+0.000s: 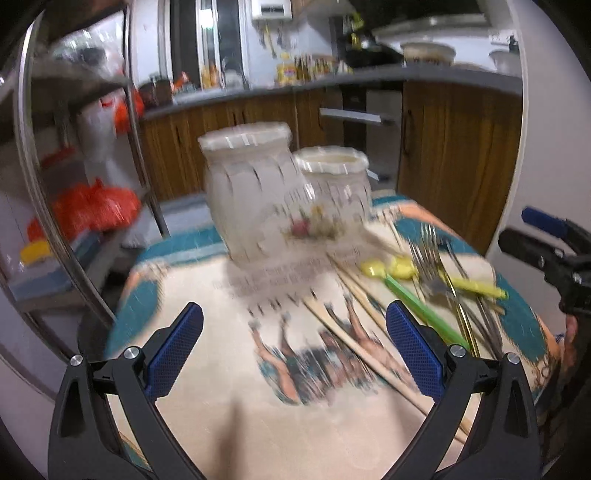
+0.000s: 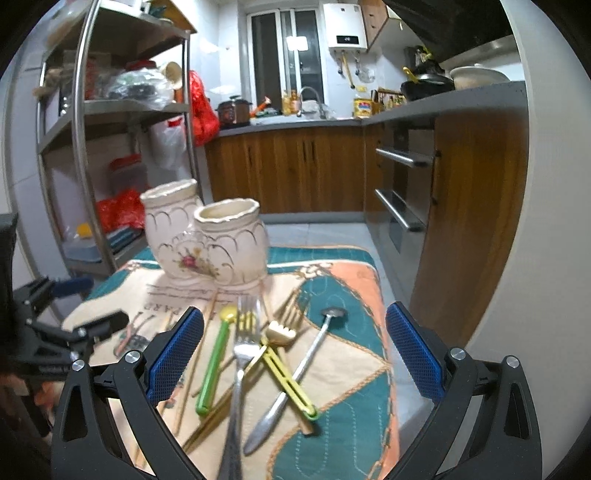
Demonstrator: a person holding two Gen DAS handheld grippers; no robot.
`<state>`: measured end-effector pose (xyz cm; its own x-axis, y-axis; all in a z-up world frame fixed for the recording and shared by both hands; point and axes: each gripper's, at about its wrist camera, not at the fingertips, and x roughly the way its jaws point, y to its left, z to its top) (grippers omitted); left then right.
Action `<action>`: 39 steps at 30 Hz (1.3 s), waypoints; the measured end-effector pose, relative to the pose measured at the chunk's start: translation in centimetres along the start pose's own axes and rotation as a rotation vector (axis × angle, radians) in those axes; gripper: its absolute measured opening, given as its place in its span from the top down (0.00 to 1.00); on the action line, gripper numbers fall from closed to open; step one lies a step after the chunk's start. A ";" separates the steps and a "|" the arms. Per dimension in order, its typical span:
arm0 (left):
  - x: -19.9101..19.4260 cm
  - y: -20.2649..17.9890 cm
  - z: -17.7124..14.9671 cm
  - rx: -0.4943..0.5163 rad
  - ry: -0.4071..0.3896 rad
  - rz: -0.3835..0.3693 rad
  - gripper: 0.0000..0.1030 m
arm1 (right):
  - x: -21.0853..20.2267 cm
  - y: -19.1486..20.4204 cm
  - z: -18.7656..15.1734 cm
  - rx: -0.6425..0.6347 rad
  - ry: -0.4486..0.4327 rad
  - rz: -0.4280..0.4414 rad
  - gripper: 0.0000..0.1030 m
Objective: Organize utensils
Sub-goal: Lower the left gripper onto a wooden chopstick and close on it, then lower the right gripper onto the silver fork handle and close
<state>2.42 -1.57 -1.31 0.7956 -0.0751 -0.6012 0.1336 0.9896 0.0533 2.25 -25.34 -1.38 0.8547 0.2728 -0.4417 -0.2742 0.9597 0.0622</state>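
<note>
while both grippers' fingers (image 2: 413, 349) gape wide and empty, the silver fork (image 2: 240, 365) points tines-first toward the holder (image 2: 231, 245).

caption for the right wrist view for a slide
Open right claw hovers over mixed utensils scattered before two ceramic holders on a patterned cloth.

Beyond your patterned tablecloth (image 2: 343, 354), a steel shelf rack (image 2: 79, 122) stands left, wooden cabinets (image 2: 291, 170) behind, a water heater (image 2: 347, 26) above them.

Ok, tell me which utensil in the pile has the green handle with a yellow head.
The green-handled spoon, leftmost of the coloured pieces in the right wrist view. Its neighbours are a silver fork and a yellow-green fork.
</note>
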 end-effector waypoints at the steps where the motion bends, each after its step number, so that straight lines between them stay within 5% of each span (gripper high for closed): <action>1: 0.3 -0.2 -0.2 -0.003 0.024 -0.009 0.05 | 0.1 0.0 -0.1 -0.005 0.011 -0.007 0.05; 4: 1.0 -1.2 -1.0 -0.002 0.077 -0.020 0.09 | 0.9 -0.4 -0.4 0.006 0.042 -0.008 0.05; 11: 1.9 -2.4 -2.1 0.002 0.163 -0.074 0.51 | 1.4 -1.2 -0.8 0.033 0.061 -0.007 0.05; 16: 2.5 -3.3 -2.1 0.032 0.188 -0.076 0.57 | 1.4 -1.1 -0.9 0.028 0.062 0.002 0.05; 20: 3.3 -2.8 -1.4 0.034 0.208 -0.086 0.81 | 1.4 -0.8 -1.0 0.012 0.067 0.004 0.05; 28: 4.4 -1.1 -0.2 0.083 0.245 -0.095 0.88 | 1.5 0.7 -1.2 -0.045 0.123 0.082 0.08; 39: 2.9 0.5 -1.1 0.186 0.260 -0.121 0.95 | 1.8 3.5 -2.0 -0.129 0.300 0.129 0.63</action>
<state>4.15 -1.19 -3.87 0.5931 -0.1332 -0.7940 0.3425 0.9343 0.0991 1.93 -21.64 -3.78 0.6470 0.3406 -0.6821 -0.4414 0.8968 0.0292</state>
